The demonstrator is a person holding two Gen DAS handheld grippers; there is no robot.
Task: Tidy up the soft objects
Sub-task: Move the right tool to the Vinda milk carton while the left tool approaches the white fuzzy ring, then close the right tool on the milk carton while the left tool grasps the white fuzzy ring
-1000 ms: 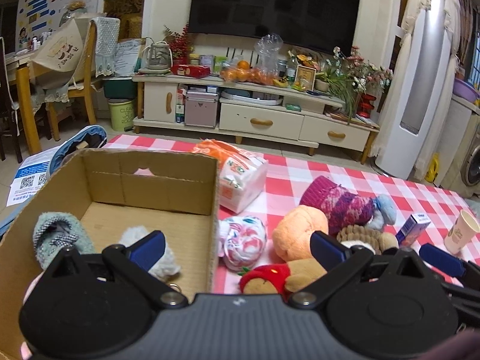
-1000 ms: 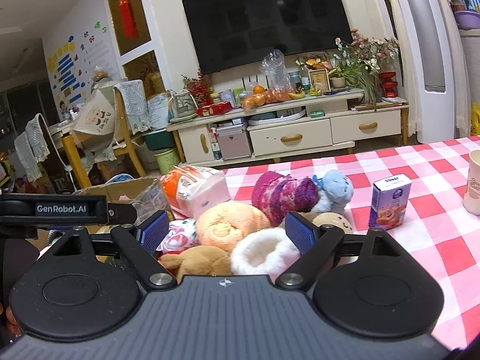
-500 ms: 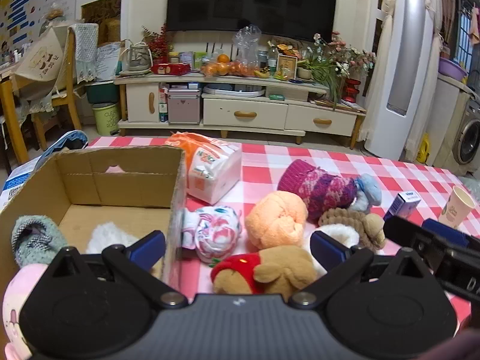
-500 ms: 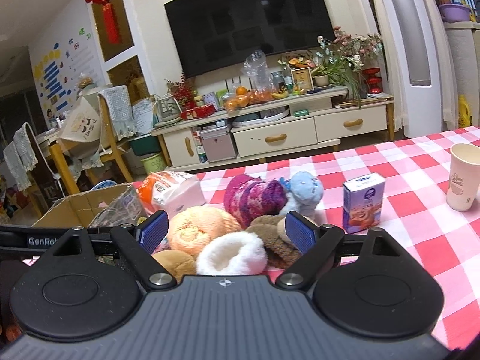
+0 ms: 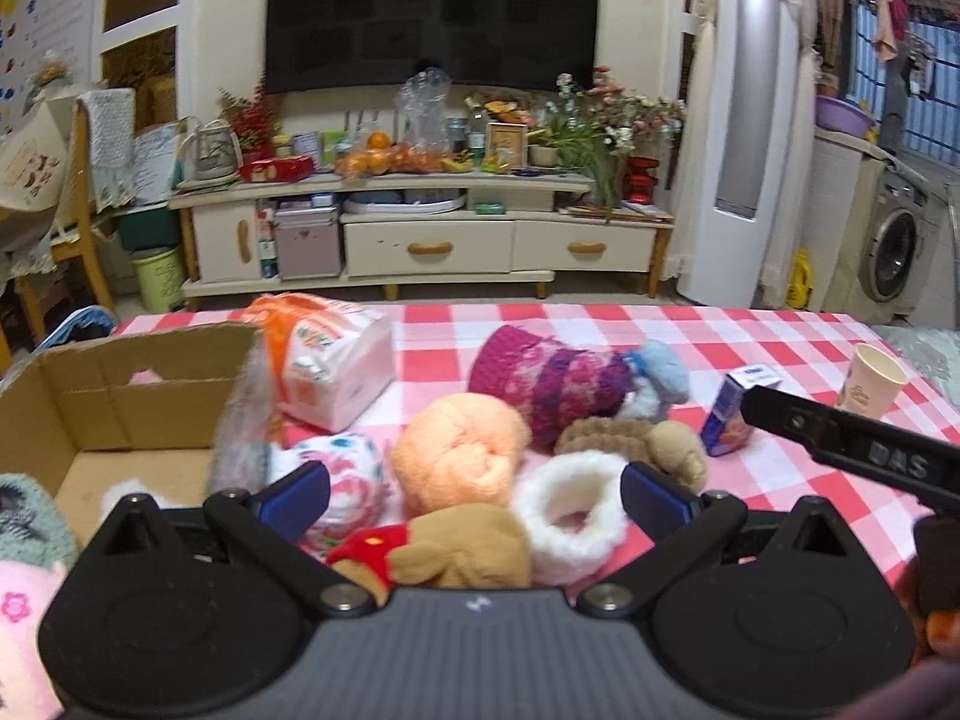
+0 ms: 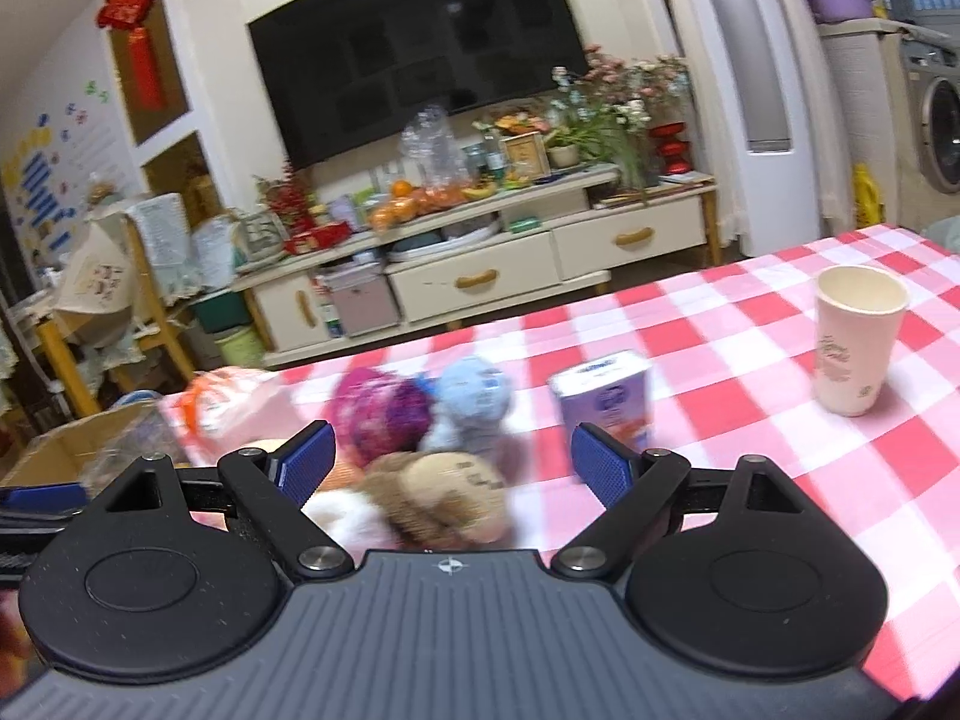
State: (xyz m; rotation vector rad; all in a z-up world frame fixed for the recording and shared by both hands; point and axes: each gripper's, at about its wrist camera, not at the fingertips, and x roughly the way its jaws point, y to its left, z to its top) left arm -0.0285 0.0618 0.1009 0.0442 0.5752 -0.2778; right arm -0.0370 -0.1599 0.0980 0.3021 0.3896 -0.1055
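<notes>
Left to right. Cardboard box [image 5: 114,396] sits at the far left of the desk [image 5: 798,480], already holding a grey fuzzy slipper [image 5: 27,516] and a white fluffy piece [image 5: 129,495]; a pink plush corner [image 5: 21,618] shows at the frame edge, can't tell if it's inside.

Left claw [image 5: 474,501] is spread wide, nothing in it, hovering over the pile just right of the box. Under it: patterned cloth ball [image 5: 354,480], then the bear plush with red top [image 5: 444,552], orange knit roll [image 5: 459,456], white fleece slipper [image 5: 570,516]. All look light and squashy, so I'd expect them to compress, not slip. Best bite is across the thickest part; for the fleece slipper, pinch the cuff wall, since the hollow will collapse.

Behind: tissue pack [image 5: 336,360], soft but crinkly wrap, probably slicker. Purple knit hat [image 5: 552,390] and blue pompom toy [image 5: 660,369] further right.

Right claw [image 6: 450,468] is also wide and empty, over the brown plush [image 6: 447,498]; view is motion-blurred. Take the brown plush across its body.

Small carton [image 6: 606,399] and paper cup [image 6: 855,348] are rigid; I'd leave them. The cup would tip easily.
</notes>
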